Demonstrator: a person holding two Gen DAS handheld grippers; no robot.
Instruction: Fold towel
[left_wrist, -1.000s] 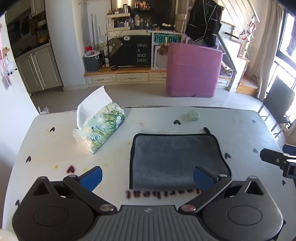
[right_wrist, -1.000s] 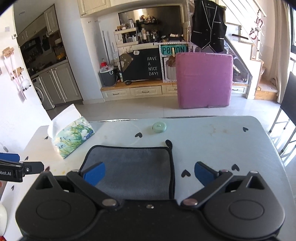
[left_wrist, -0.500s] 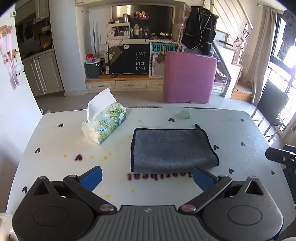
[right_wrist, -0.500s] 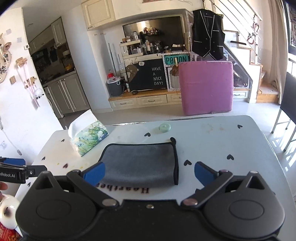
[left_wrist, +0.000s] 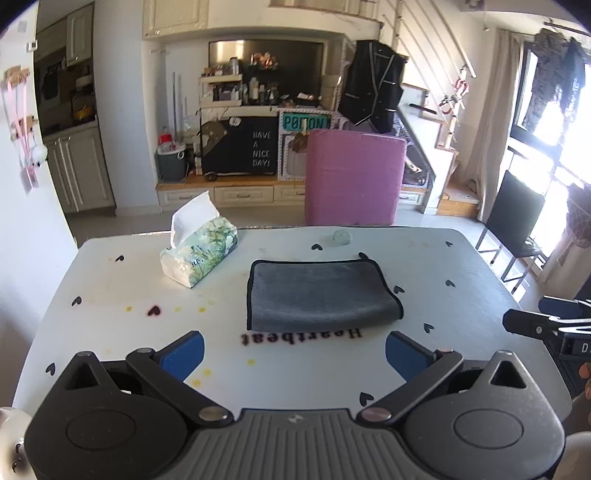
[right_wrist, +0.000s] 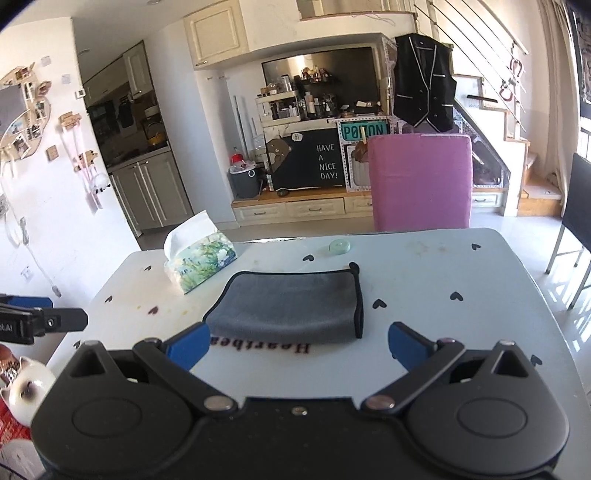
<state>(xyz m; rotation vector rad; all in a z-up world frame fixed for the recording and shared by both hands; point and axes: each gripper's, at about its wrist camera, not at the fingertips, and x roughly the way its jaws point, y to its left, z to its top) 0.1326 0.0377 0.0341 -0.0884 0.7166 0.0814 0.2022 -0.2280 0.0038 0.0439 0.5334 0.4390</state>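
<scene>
Behind the table stands a living room with one pink cushion (left_wrist: 354, 177) upright on the floor, one black chalkboard (right_wrist: 309, 161) reading "HAVE A NICE DAY!", one dark vest (right_wrist: 424, 82) hanging by the stairs, and one dark chair (left_wrist: 513, 218) at the right.

The white table (left_wrist: 461, 266) carries small black heart marks and the word "Heartbeat" printed near its front edge.

The left gripper (left_wrist: 293, 349) is held above the front edge of the table. Its two blue fingers (left_wrist: 183, 349) stand wide apart, released, and they hold nothing and touch nothing. The right gripper (right_wrist: 298, 343) is in the same state: fingers (right_wrist: 404, 341) spread wide, nothing between them. In each view the other gripper shows only as a black tip at the side of the picture.

One grey towel (left_wrist: 319, 293) with a black hem lies flat on the table, ahead of both grippers and apart from them. It is folded, with the rounded fold edge toward the grippers. Seen from the left gripper it is ahead and a little to the right; seen from the right gripper it is ahead and a little to the left.

One tissue pack (left_wrist: 199, 254), printed with green leaves, lies ahead and to the left of both grippers, near the towel but not touching it. A white tissue stands out from its open top.

One small pale green round thing (right_wrist: 340, 246) lies beyond the towel, near the far edge.
</scene>
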